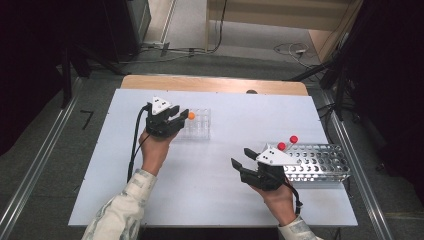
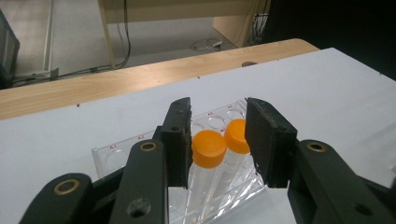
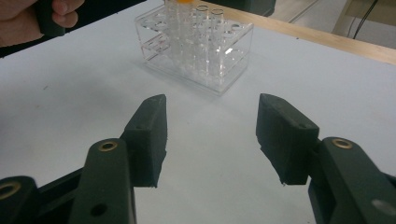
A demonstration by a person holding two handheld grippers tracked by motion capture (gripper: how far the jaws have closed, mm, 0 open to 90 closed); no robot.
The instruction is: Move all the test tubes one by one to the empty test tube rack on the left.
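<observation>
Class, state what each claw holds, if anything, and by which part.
Nothing. The left claw stands open around an orange-capped tube; the right claw is empty.

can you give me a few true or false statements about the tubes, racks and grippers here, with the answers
1. Two orange-capped tubes stand in the clear rack. True.
2. The right gripper holds a tube between its jaws. False: its jaws stand apart over bare table, with nothing between them.
3. The left gripper has its jaws on either side of the orange-capped tubes. True; the left jaw is against the nearer cap, the right pad stands off.
4. The metal rack near the right gripper holds blue-capped tubes. False: the red-capped tubes are the ones standing in it.
5. The clear rack lies tipped on its side. False: it stands upright on the table.
</observation>
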